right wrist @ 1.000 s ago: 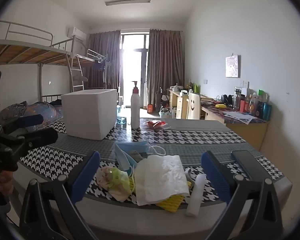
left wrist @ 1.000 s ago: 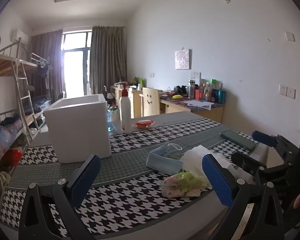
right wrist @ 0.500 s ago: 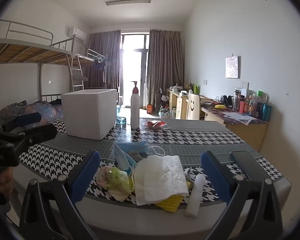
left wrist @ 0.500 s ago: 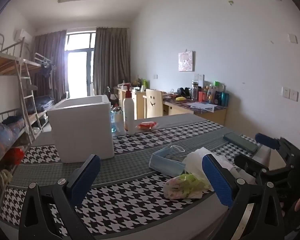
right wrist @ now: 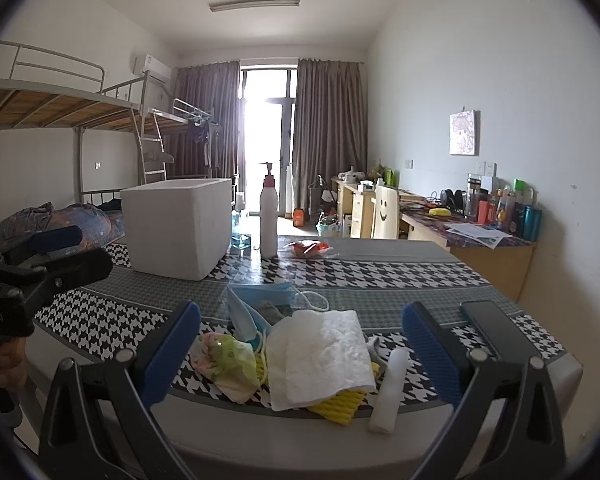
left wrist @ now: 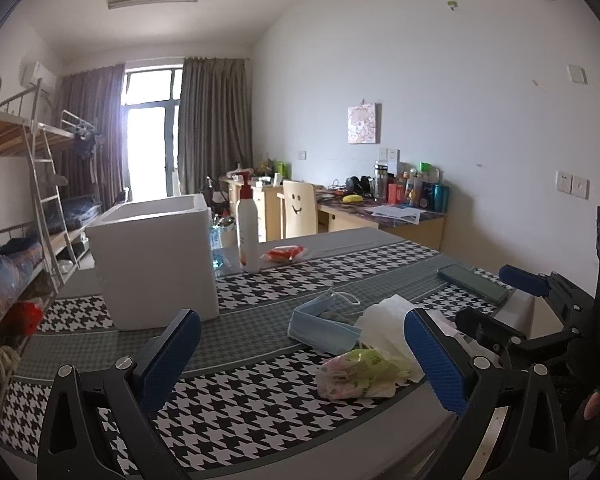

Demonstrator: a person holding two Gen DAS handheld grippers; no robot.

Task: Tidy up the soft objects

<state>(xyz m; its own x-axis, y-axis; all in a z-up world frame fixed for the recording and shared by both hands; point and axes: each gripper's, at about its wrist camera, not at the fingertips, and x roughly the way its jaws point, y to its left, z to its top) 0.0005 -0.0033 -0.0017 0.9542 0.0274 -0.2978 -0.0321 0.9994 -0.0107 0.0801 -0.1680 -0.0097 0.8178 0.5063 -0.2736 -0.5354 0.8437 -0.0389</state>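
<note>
White foam box [right wrist: 178,226], contents unseen

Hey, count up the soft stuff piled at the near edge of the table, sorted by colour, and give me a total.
Blue: 1, the face mask
White: 2, the paper towel and the small roll
Yellow: 1, the ribbed sponge cloth
Floral green-pink: 1, the crumpled bundle
Total: 5, with a greyish scrap partly hidden and not counted.

Both grippers: black angular plastic frames, silver screws at pivots, 2 fingers [left wrist: 172,354] each with blue ribbed pads; bare skin on hand [right wrist: 8,364].
</note>
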